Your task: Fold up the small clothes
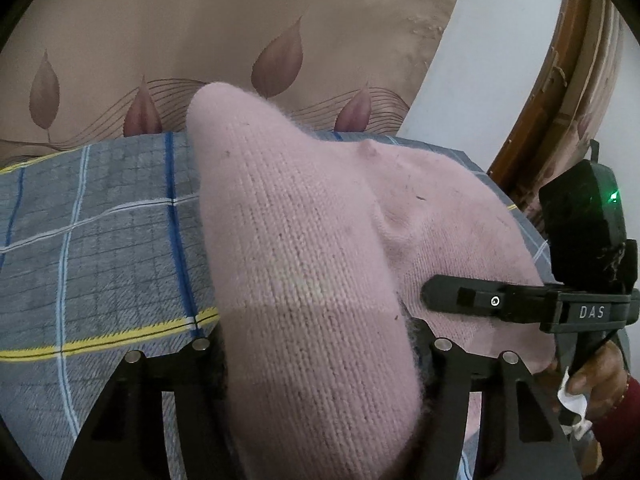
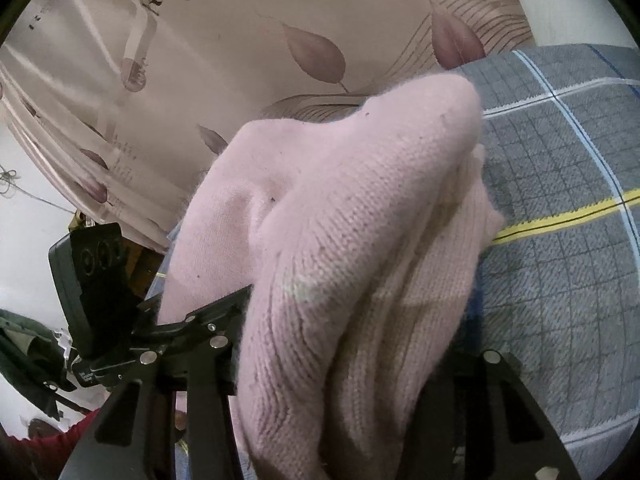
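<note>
Left wrist: pink knit lifted mid-fold

Left wrist view shows the left gripper clamped on a bunched edge of the pink knit, held above the plaid sheet. The right gripper likewise pinches its own edge of the garment; in the left view it sits just beside. Judged step: carrying the raised edge over. Next calls for lowering both together, edges aligned, then releasing

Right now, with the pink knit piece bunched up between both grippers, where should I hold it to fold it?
Hold the pink knit garment by its near edge, as both grippers do now: left gripper and right gripper each clamp a fold. Its far tip stands up off the plaid sheet, so coming from the near side, lay it forward, probably flattening it.
</note>
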Demonstrator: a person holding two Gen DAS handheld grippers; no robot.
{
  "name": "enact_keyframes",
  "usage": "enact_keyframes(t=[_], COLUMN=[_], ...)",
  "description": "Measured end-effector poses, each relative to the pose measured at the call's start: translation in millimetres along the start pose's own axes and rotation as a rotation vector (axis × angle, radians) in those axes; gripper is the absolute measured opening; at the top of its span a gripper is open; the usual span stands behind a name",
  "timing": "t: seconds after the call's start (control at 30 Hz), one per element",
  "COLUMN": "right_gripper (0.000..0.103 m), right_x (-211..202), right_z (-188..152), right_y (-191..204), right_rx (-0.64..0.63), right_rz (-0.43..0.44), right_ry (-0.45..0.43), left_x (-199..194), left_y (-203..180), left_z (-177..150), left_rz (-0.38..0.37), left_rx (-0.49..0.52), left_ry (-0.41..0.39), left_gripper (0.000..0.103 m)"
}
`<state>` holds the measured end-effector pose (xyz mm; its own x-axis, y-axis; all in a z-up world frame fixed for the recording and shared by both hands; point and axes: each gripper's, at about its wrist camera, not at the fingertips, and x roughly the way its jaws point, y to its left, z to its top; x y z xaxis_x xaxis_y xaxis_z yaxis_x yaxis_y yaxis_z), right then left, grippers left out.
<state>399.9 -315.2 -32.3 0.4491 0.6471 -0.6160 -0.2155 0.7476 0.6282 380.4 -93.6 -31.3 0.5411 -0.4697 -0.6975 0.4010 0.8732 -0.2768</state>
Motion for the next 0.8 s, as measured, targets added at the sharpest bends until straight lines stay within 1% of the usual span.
enact_keyframes(t=[0.33, 0.8], right_gripper=[0.044, 0.044], right_x=[-10, -10], right_z=[-14, -57], right_y=[27, 75], right_rx=[-0.006, -0.023], right_rz=[0.02, 0.092], right_ry=[-0.008, 0.013], left_x=[-34, -103], left_y=[-6, -2], left_z=[-14, -51], left_rz=[0.055, 0.125], left_rx=[0.027, 0.02], left_ry=[-0.012, -0.019], left_gripper=[0.06, 0.06])
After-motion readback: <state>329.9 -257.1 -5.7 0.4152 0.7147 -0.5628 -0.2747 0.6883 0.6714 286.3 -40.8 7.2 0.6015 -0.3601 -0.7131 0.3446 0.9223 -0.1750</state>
